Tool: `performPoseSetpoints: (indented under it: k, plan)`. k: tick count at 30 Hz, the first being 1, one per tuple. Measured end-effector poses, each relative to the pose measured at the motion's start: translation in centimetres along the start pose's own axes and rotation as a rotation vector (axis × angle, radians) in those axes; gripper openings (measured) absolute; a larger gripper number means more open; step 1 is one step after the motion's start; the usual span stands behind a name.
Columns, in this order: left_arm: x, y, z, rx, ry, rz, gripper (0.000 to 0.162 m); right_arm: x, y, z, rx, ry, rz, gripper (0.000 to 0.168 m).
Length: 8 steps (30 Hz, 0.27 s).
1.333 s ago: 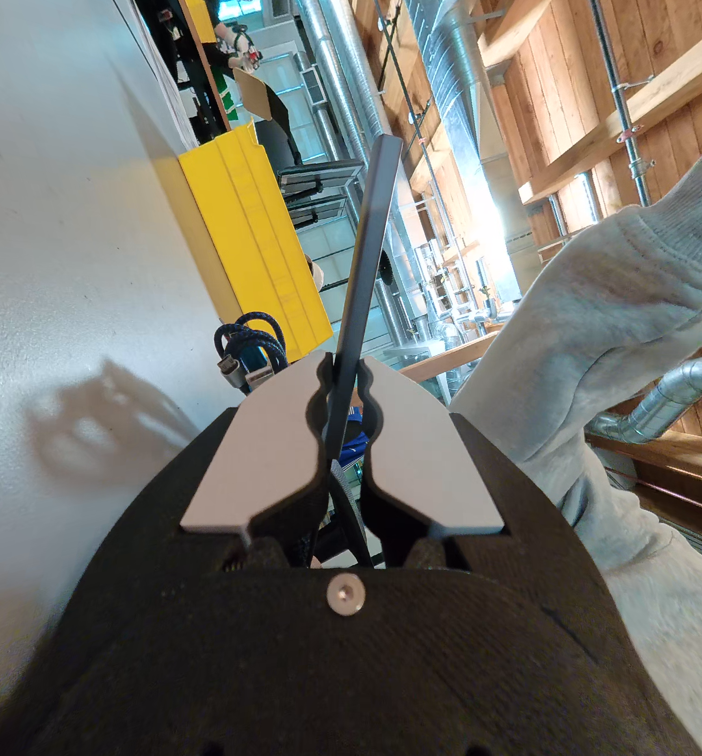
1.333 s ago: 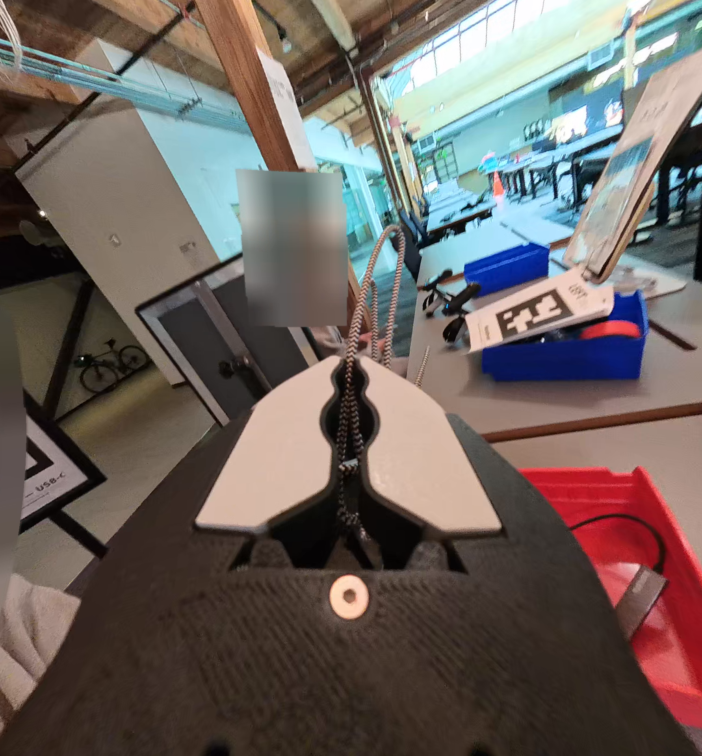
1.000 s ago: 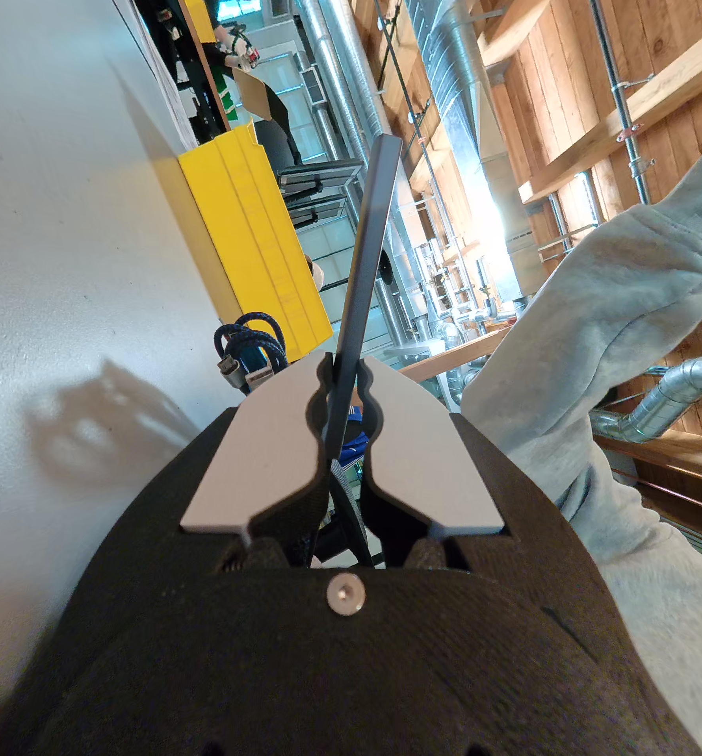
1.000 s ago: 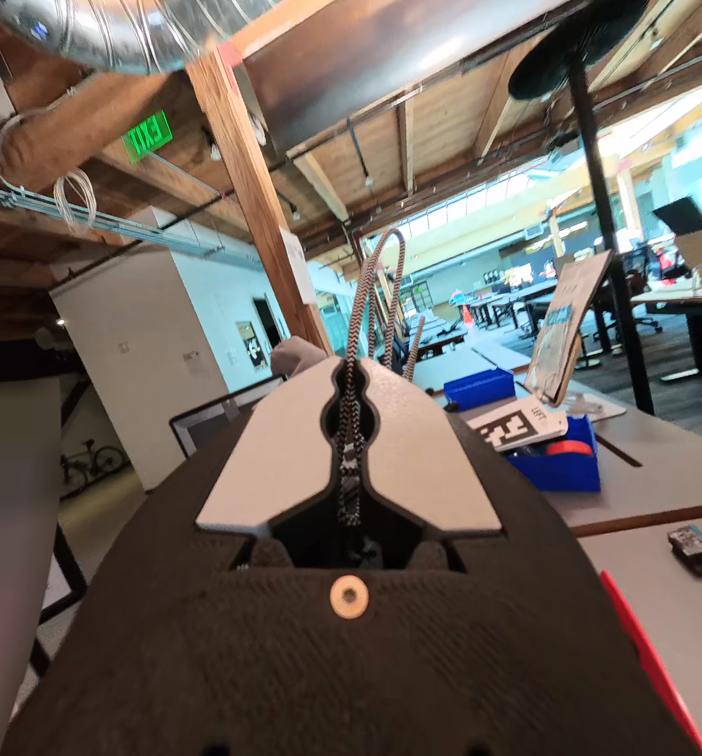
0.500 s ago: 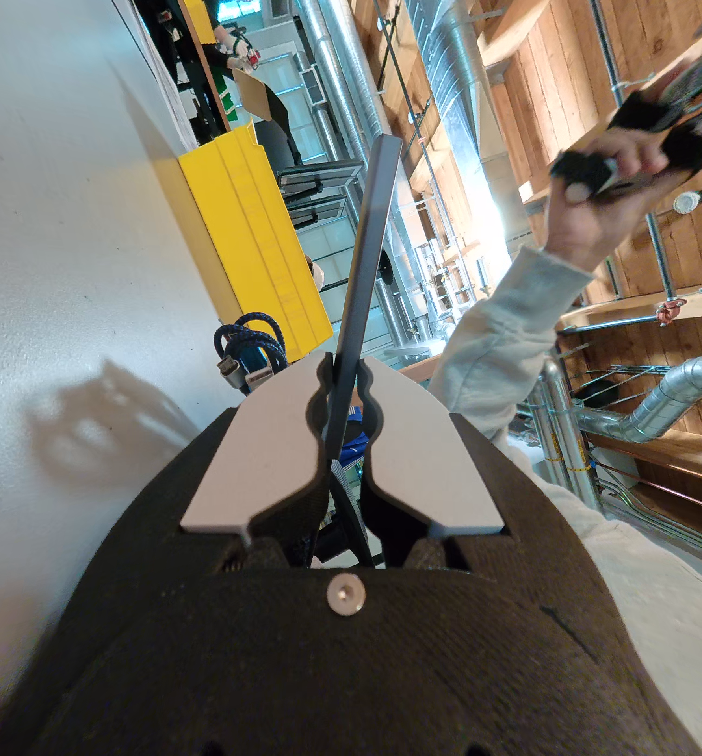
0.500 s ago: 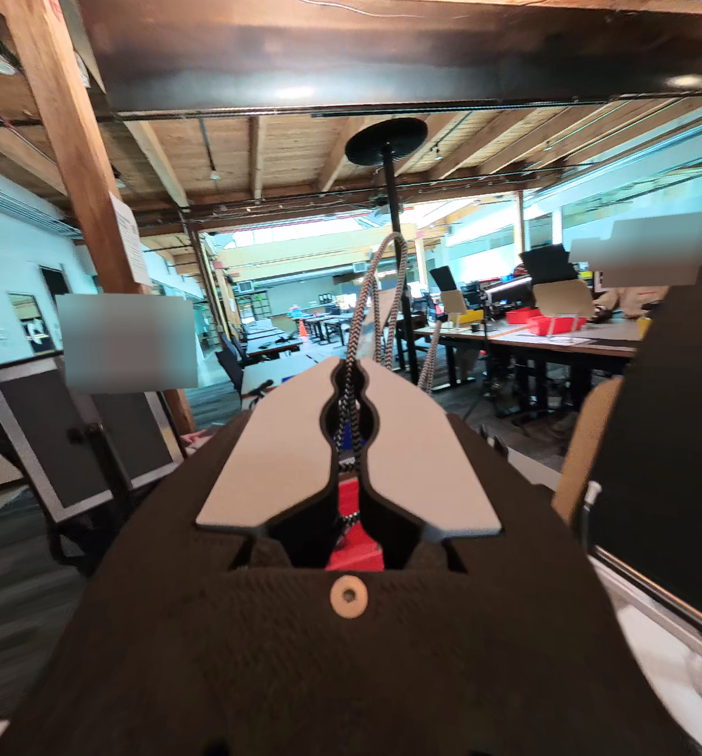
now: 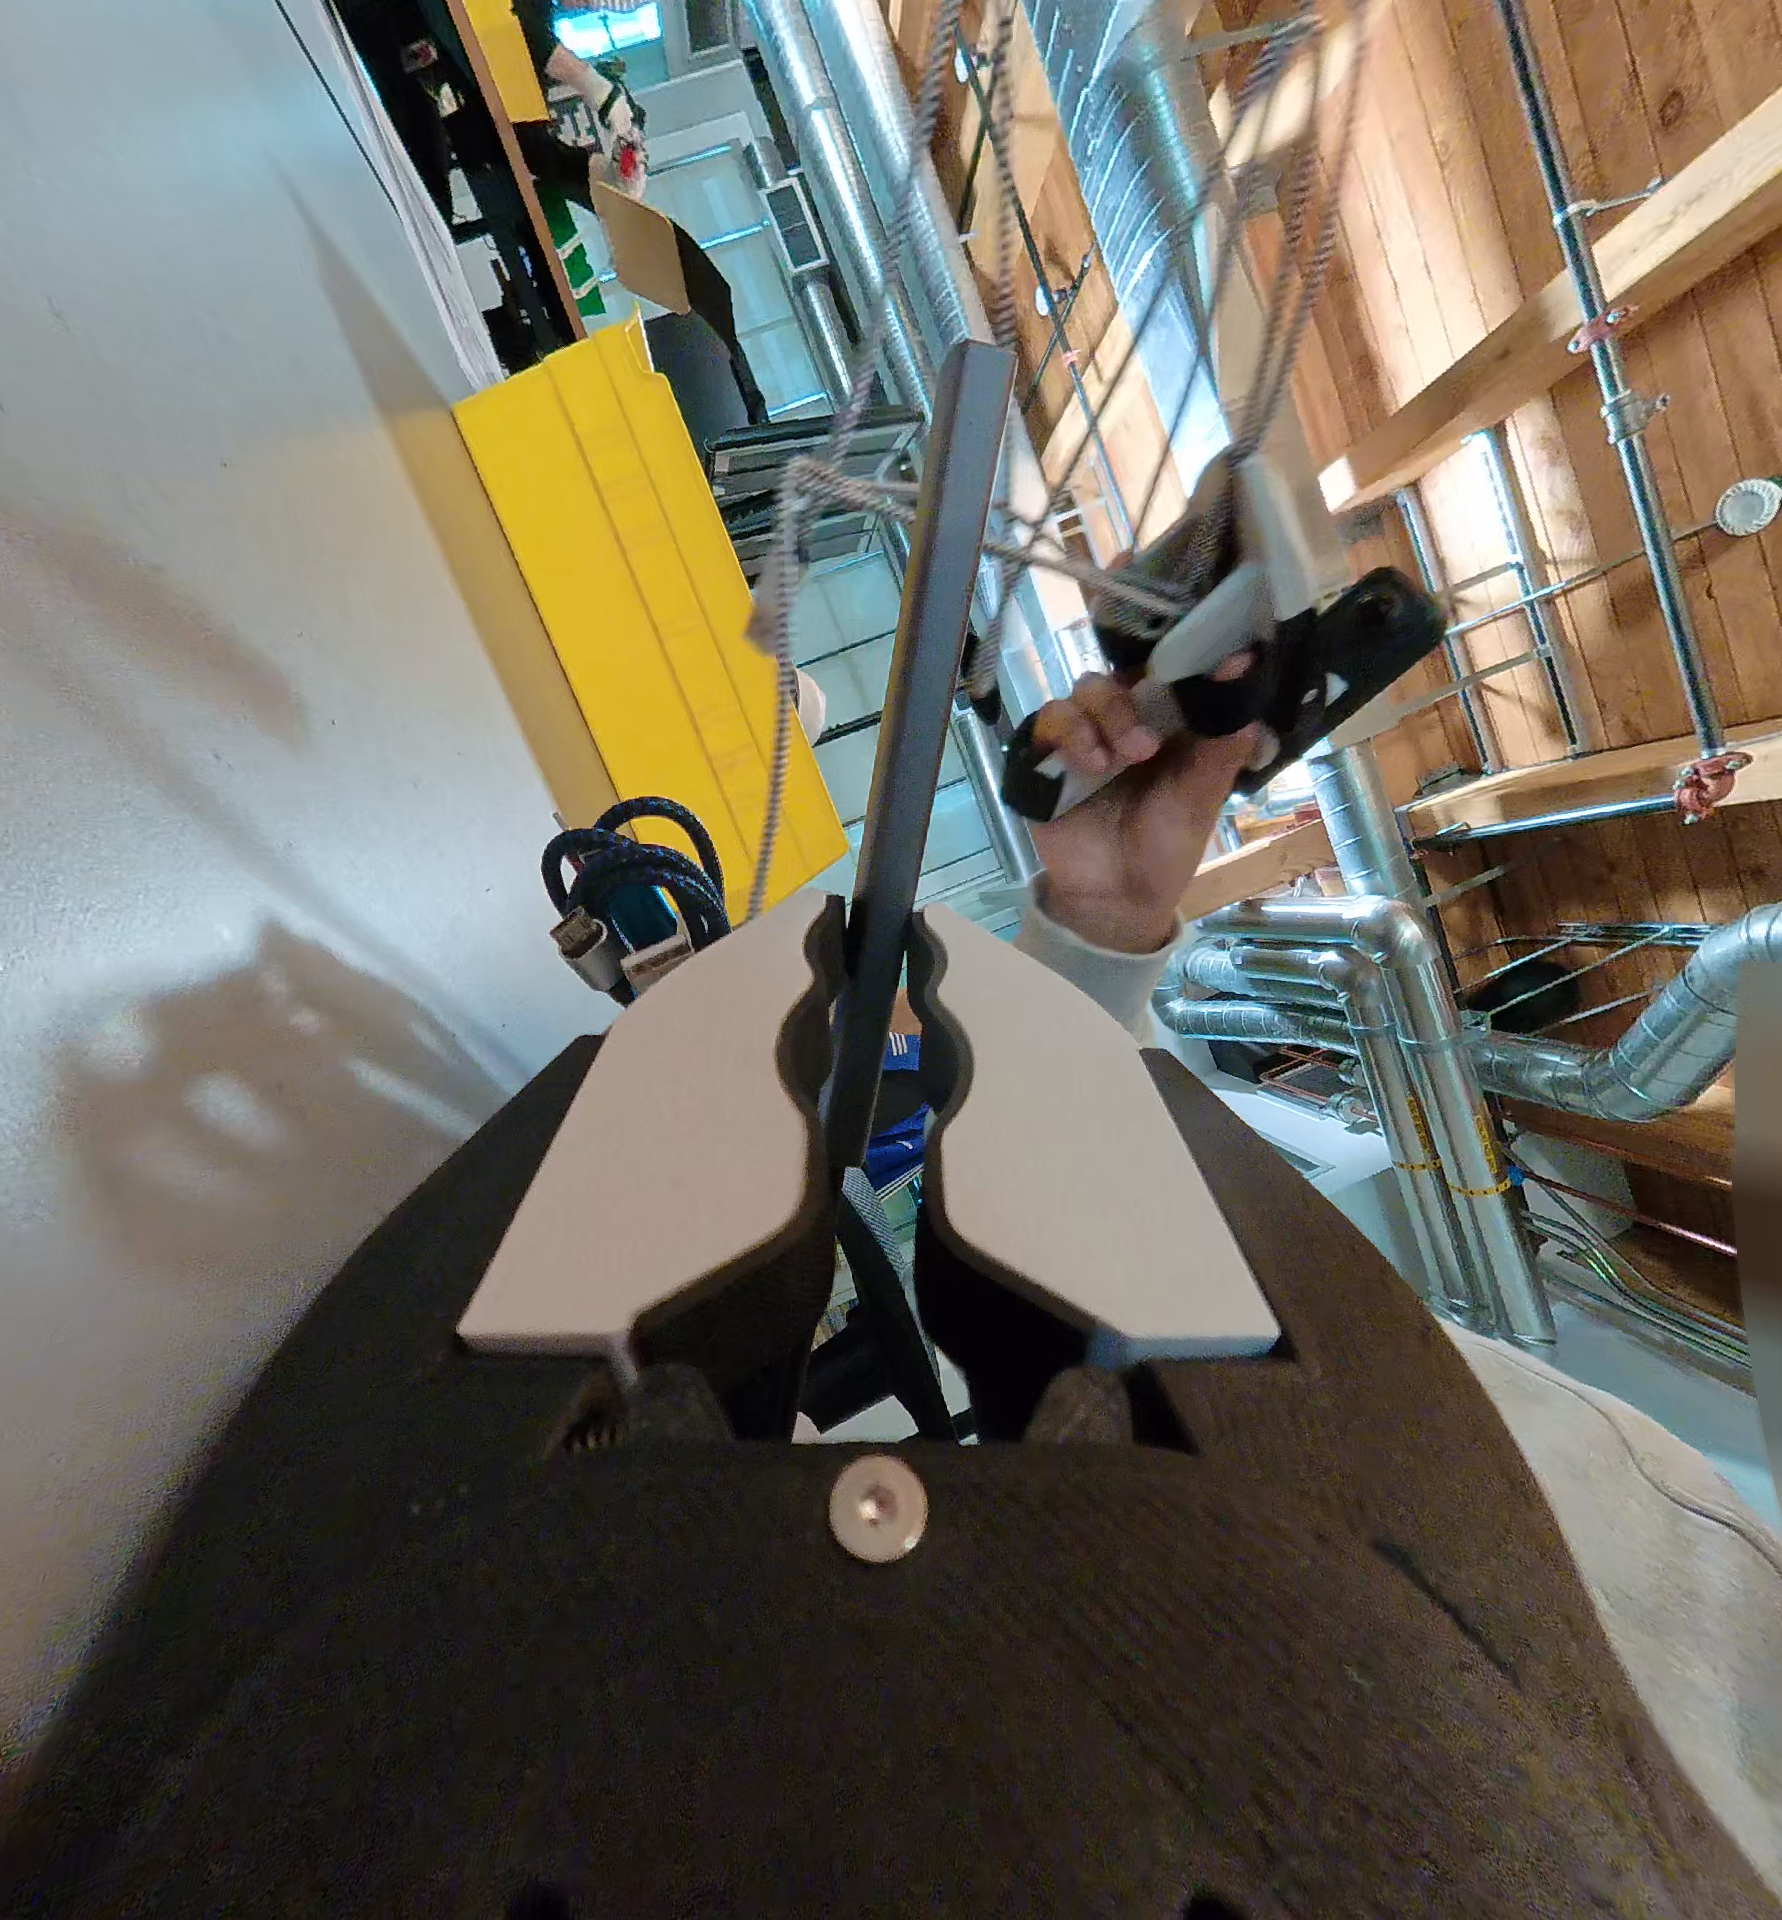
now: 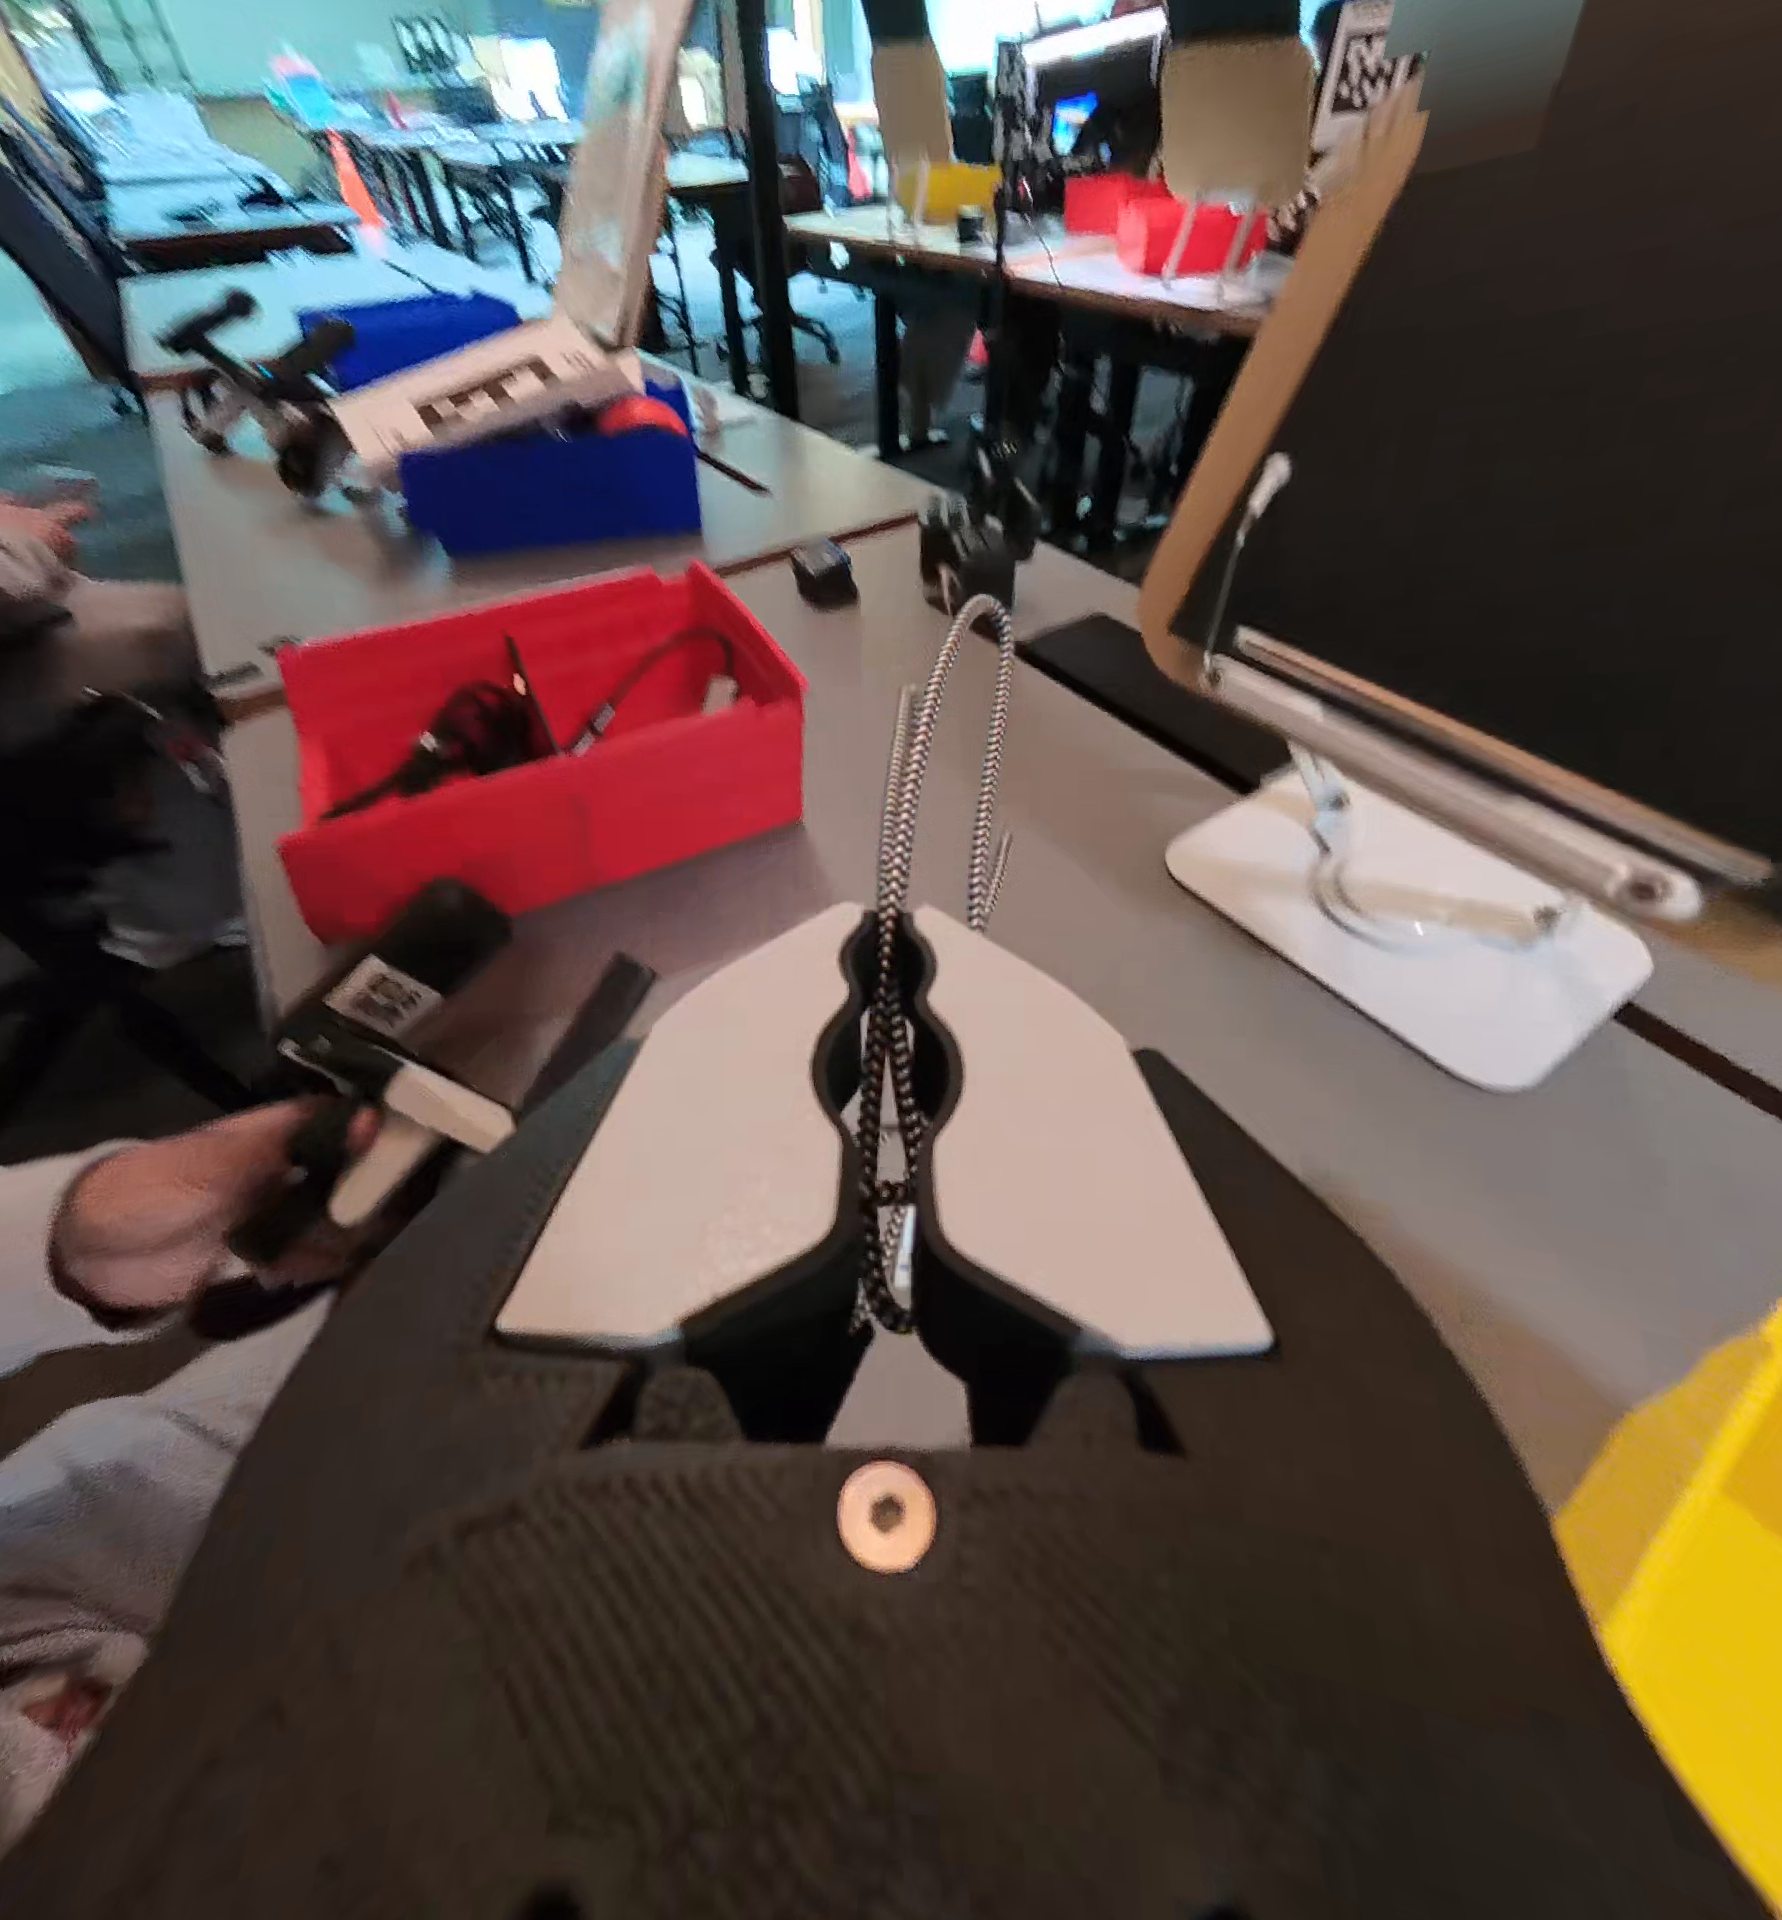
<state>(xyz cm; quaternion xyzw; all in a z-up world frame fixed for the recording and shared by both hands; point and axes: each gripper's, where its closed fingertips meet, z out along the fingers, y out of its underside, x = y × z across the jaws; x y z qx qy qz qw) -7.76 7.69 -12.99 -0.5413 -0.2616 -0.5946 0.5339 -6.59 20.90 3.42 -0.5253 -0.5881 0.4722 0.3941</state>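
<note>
My left gripper (image 7: 882,920) is shut on a thin dark flat slab (image 7: 934,644), seen edge-on and sticking out past the fingertips. It hovers beside a white table surface (image 7: 191,623). My right gripper (image 8: 895,914) is shut on a black-and-white braided cable (image 8: 928,727), which loops up above the fingertips over a grey table. In the left wrist view the right gripper (image 7: 1230,582) is held in a hand beyond the slab, with the braided cable (image 7: 778,665) dangling from it. The left gripper (image 8: 399,997) shows low at the left of the right wrist view.
A yellow bin (image 7: 648,623) and a coiled dark blue cable (image 7: 638,873) lie by the slab. The right wrist view shows a red bin (image 8: 554,800) with cables, a blue bin (image 8: 554,483), a dark screen (image 8: 1541,520) on a white stand, and a yellow bin (image 8: 1739,1558). Spacing between my two grippers at the tips: around 20 centimeters.
My right gripper swung from pointing at the ceiling down toward the table, keeping the cable. In the left wrist view it came into sight beyond the slab. The left gripper stayed put.
</note>
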Motion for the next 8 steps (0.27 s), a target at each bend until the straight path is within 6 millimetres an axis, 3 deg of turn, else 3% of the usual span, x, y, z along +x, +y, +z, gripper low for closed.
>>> performPoseSetpoints:
  k: [8]
  plan:
    - [0.0,0.1,0.0,-0.005,0.004,-0.003,0.010,1.5,10.0,-1.8,-0.261,0.105,0.014,0.005]
